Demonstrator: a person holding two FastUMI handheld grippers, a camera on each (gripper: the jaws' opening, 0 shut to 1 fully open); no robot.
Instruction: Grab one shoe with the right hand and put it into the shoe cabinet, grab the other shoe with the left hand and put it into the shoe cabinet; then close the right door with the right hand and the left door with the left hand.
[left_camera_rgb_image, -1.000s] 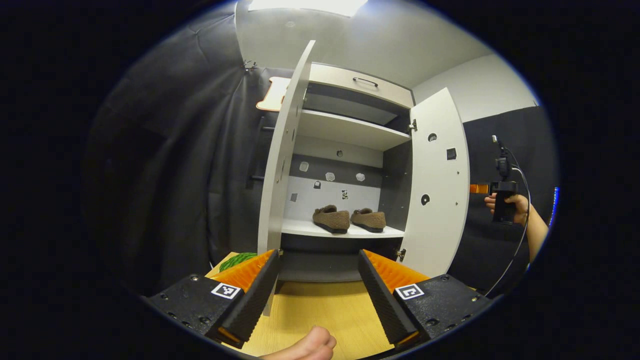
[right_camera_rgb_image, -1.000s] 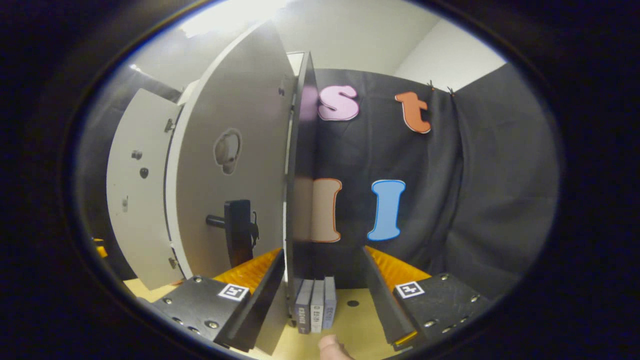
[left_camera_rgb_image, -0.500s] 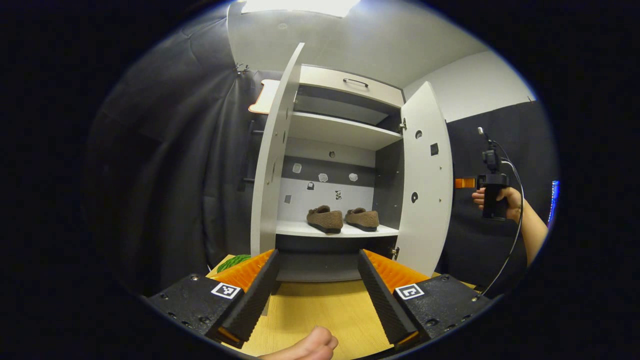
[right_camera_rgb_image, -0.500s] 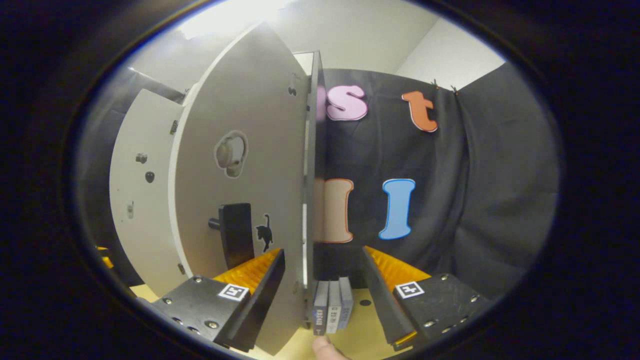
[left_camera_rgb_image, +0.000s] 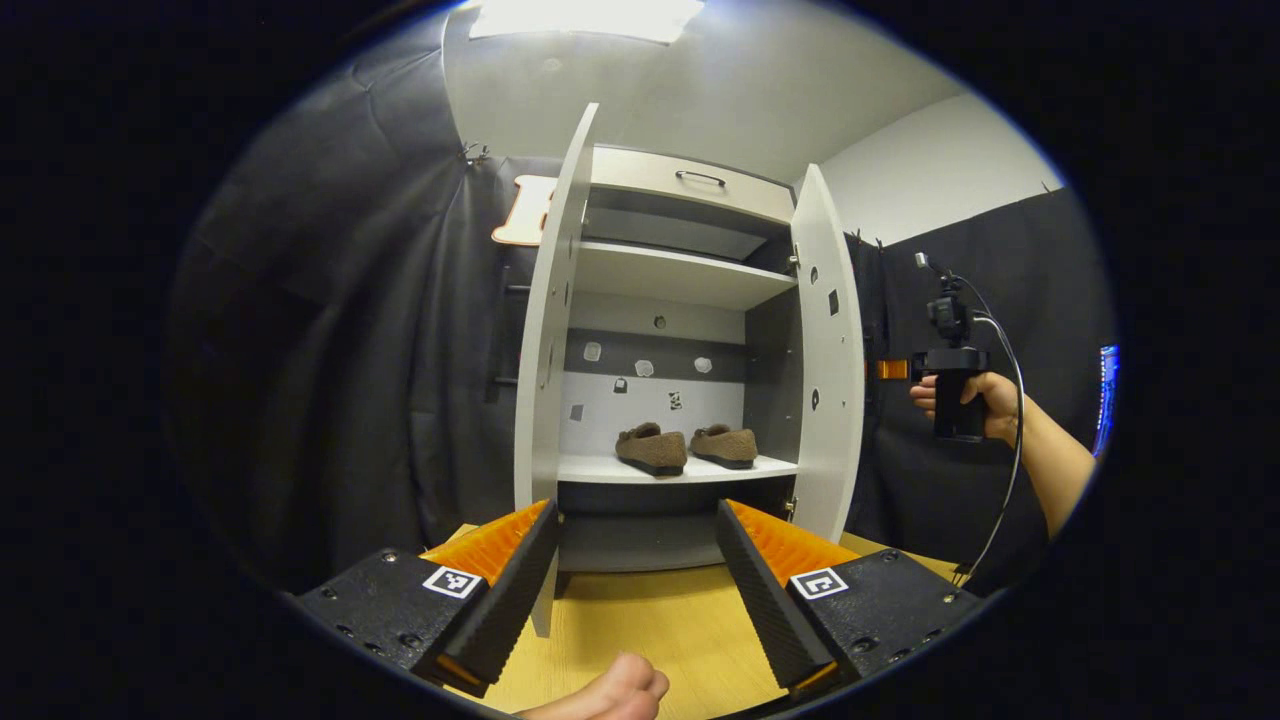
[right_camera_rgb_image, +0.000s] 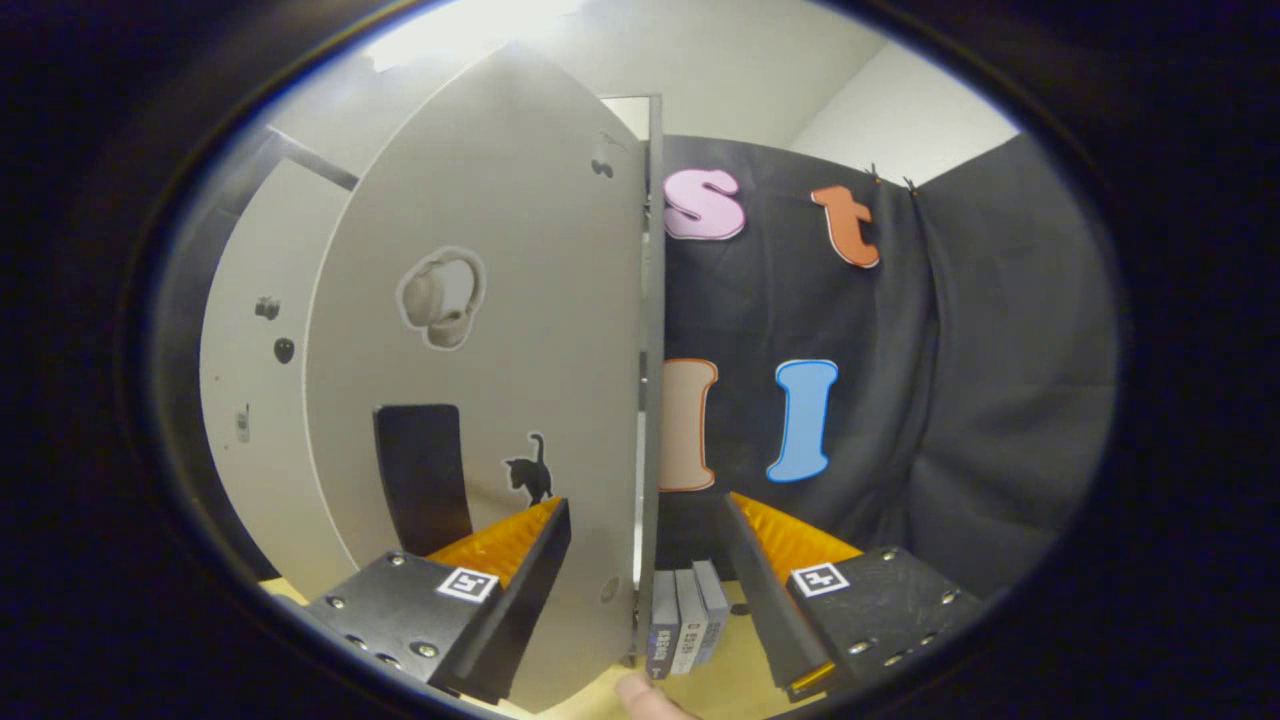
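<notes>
Between the wide right gripper (right_camera_rgb_image: 645, 590) fingers stands the right door (right_camera_rgb_image: 500, 400) edge.

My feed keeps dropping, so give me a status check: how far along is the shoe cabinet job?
Done: both shoes sit on the cabinet's lower shelf. In hand: the right gripper, open, straddles the right door edge, pushing it closed; that door is partly swung in. Left: finish it, then close the left door, wide open ahead of the open left gripper.

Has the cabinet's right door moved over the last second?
Yes. In the left gripper view the right door has swung inward toward closing, now covering more of the cabinet's right wall.
</notes>
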